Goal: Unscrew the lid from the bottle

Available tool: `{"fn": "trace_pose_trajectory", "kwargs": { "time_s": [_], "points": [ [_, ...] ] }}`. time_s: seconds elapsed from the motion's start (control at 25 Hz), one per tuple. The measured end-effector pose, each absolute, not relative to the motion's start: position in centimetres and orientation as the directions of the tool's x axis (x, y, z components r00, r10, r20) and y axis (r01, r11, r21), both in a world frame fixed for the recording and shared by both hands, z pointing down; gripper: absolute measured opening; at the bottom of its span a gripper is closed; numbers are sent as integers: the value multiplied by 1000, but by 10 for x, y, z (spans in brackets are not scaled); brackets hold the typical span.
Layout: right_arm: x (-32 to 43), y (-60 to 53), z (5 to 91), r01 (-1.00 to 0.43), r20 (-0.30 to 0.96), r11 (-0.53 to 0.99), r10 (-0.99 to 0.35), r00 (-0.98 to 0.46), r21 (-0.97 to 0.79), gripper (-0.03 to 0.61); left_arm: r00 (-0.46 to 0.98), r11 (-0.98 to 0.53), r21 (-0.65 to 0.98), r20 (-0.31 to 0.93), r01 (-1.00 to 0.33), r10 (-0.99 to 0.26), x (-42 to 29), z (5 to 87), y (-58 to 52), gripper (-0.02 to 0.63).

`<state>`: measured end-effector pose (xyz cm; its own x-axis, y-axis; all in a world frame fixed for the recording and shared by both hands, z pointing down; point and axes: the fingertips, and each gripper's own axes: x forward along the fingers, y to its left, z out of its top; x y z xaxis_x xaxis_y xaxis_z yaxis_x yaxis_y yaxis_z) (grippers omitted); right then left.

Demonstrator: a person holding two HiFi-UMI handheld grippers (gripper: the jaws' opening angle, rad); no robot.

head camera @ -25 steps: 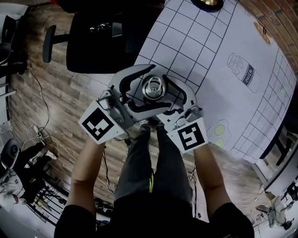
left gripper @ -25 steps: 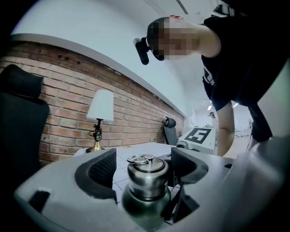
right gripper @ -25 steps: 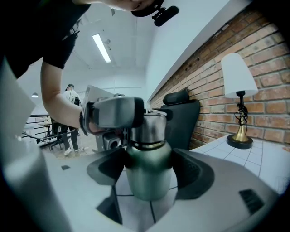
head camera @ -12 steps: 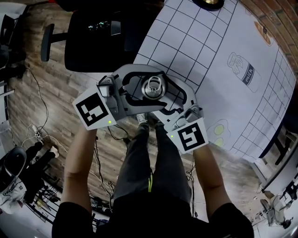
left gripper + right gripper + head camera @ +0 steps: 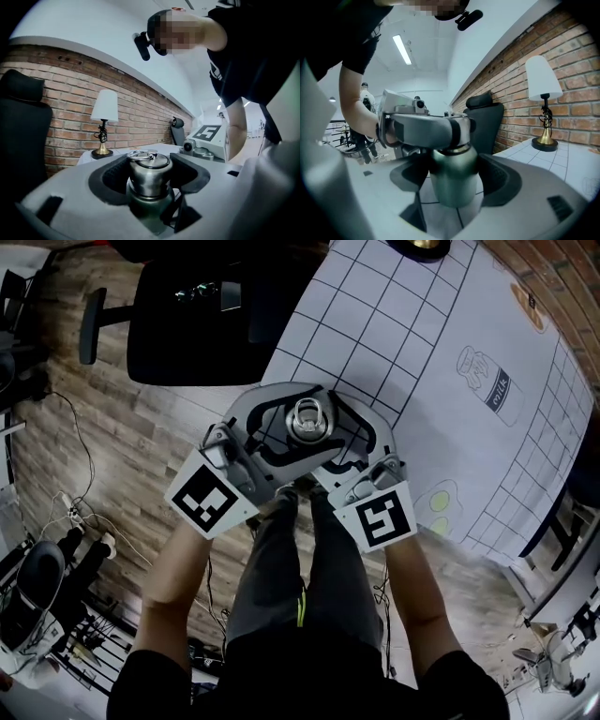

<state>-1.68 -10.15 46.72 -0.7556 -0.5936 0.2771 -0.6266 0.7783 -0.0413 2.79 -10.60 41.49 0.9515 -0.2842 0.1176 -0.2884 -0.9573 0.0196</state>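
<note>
A dull-green metal bottle (image 5: 453,180) with a steel lid (image 5: 307,418) stands at the near edge of the table (image 5: 422,381). My right gripper (image 5: 319,429) comes from the right, and its dark pads (image 5: 499,180) press on the bottle's body (image 5: 151,206), below the lid. My left gripper (image 5: 296,418) reaches in from the left at lid height. Its jaws are closing with the lid (image 5: 149,168) between them. A narrow gap still shows beside the left pad (image 5: 112,180). In the right gripper view a left jaw (image 5: 426,131) crosses in front of the lid.
A black office chair (image 5: 197,320) stands on the wood floor left of the table. A brass lamp (image 5: 103,126) with a white shade sits at the table's far end by the brick wall. The grid sheet carries a milk-bottle drawing (image 5: 492,385). Cables lie on the floor (image 5: 75,521).
My left gripper swung up and to the left, then back down, and its jaws drew in closer round the lid. The right gripper and the bottle stayed put.
</note>
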Motion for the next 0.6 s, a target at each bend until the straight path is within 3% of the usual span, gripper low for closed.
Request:
{"fn": "trace_pose_trajectory", "kwargs": {
  "time_s": [0.16,0.6],
  "points": [
    [-16,-102,468,-637,280,769,-603,-747,-42,324,921,-923,25,75,-384,-381,24,408,-110,276],
    [-3,-95,460,-643,292,766,-611,-736,-18,324,915,-917,24,71,-399,-396,25,402,-112,276]
  ]
}}
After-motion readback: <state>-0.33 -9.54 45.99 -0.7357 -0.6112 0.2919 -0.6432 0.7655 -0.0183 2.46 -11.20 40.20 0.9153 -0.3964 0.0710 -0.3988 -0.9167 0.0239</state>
